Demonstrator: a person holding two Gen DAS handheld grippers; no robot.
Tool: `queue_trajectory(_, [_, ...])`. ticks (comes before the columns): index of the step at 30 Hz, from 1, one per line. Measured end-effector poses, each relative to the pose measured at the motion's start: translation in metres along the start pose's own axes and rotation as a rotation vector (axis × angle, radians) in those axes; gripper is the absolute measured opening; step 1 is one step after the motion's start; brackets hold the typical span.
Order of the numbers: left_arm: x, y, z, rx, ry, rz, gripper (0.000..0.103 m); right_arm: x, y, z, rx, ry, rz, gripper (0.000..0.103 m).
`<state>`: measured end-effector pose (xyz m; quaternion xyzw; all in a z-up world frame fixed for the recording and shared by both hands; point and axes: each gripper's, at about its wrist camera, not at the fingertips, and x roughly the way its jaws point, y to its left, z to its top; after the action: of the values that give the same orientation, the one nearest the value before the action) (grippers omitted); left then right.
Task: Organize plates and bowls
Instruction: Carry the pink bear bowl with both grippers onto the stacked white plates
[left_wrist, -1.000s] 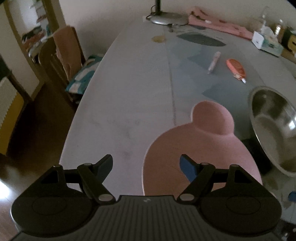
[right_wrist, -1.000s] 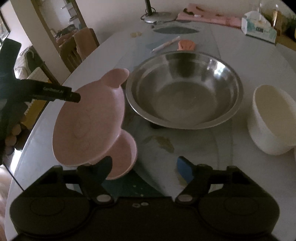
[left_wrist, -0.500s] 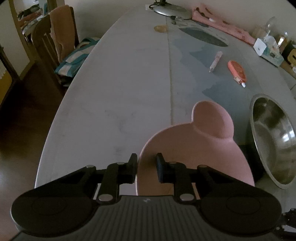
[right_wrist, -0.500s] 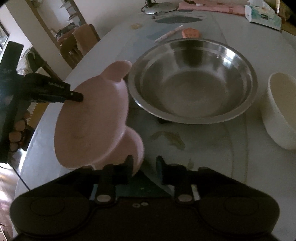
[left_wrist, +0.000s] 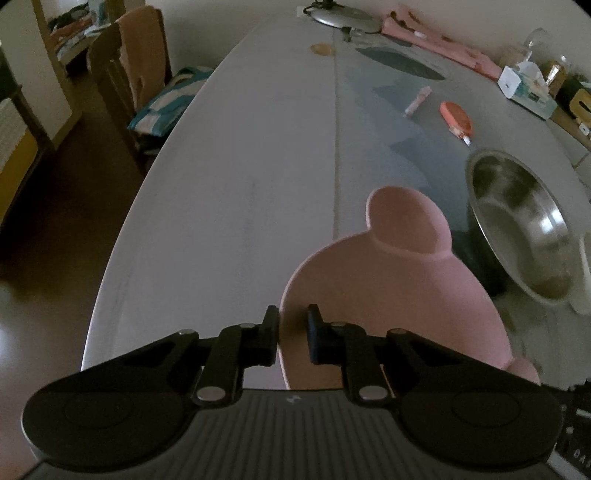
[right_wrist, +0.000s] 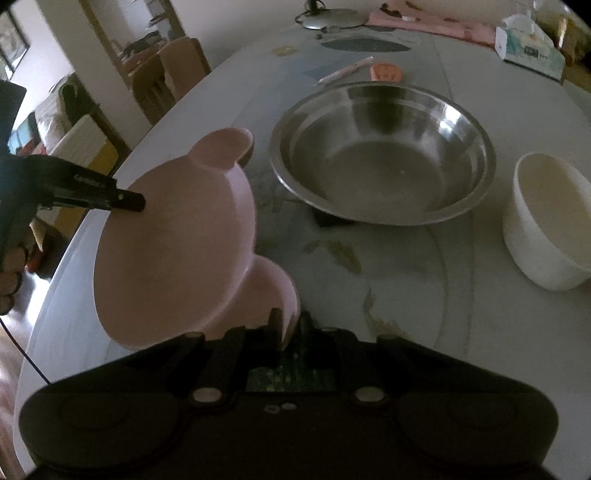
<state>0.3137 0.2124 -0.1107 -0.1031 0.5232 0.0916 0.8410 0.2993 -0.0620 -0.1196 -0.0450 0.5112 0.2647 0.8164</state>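
Pink plate (right_wrist: 173, 254) with ears hangs tilted above the table's (left_wrist: 251, 155) near left edge, left gripper (left_wrist: 292, 332) angled down, just clamped on its rim, right gripper (right_wrist: 287, 325) just clamped on its near ear. Steel bowl (right_wrist: 382, 155) and white bowl (right_wrist: 546, 225), both empty, stand to the right.

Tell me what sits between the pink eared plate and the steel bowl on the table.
Nothing visible does. The pink eared plate is tilted up, pinched at its rim by the left gripper and at one ear by the right gripper. Only bare table lies between it and the steel bowl.
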Motion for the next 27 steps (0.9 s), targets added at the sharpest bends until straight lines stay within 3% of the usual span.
queue_trajectory(15, [-0.098,0.001,-0.105,-0.006,-0.02,-0.089,0.013,-0.086,0.014,-0.046,-0.06,-0.007,0.01,0.006])
queue_trajectory(27, [-0.147,-0.014,-0.198,0.024,-0.012,-0.101,0.013,-0.134,0.028,-0.108,-0.074,0.003,0.0,0.005])
